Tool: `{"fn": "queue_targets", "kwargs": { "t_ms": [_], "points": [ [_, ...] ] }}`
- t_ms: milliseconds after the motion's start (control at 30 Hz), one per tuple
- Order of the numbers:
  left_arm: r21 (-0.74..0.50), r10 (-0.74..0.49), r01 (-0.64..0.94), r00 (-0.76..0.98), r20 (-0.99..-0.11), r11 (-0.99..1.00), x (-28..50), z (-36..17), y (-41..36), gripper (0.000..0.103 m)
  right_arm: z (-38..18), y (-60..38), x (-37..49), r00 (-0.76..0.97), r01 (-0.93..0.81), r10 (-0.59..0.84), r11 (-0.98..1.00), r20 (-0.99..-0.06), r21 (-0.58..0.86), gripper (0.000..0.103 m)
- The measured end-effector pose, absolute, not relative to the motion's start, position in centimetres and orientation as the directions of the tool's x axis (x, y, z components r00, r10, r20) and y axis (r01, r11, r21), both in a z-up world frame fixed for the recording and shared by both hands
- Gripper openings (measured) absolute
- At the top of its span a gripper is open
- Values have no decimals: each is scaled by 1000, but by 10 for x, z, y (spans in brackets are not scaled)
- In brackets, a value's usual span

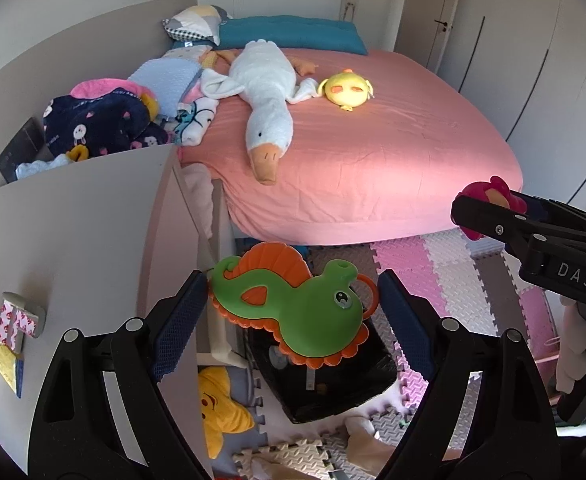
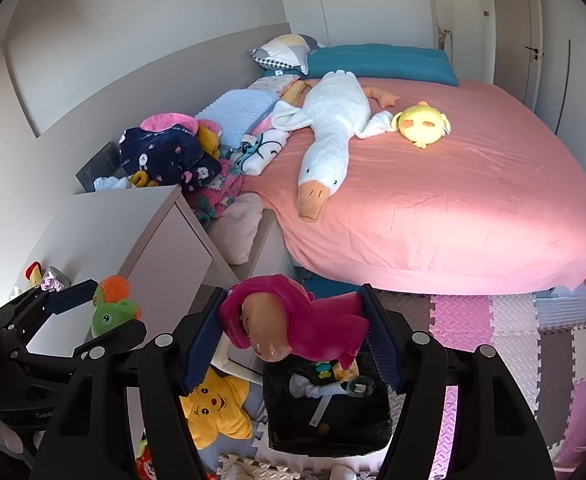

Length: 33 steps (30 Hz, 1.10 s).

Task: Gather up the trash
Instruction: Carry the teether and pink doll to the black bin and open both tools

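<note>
Two grippers, left and right, level, toy-laden

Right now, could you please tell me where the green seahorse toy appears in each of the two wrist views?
Left wrist view: the green seahorse toy is at lower centre, between the fingers of the left tool, above the black bin.
Right wrist view: it is at the lower left edge, partly hidden by that tool.
Shared landmark: the white goose plush on the pink bed.
</note>
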State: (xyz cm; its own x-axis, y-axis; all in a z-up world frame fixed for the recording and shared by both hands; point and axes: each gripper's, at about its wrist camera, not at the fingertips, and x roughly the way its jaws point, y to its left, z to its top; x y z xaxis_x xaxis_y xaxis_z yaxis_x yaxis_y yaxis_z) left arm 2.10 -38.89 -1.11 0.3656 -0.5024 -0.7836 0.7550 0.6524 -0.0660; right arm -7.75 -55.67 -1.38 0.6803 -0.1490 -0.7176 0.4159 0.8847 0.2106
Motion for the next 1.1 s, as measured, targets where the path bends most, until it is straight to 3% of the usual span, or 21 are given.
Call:
{"fn": "queue_targets", "kwargs": {
  "t_ms": [1100],
  "points": [
    [-59, -498, 794, 320, -806, 605, 9, -20, -416, 84, -21, -576, -90, 665, 454, -173, 866, -726, 209, 67]
  ]
}}
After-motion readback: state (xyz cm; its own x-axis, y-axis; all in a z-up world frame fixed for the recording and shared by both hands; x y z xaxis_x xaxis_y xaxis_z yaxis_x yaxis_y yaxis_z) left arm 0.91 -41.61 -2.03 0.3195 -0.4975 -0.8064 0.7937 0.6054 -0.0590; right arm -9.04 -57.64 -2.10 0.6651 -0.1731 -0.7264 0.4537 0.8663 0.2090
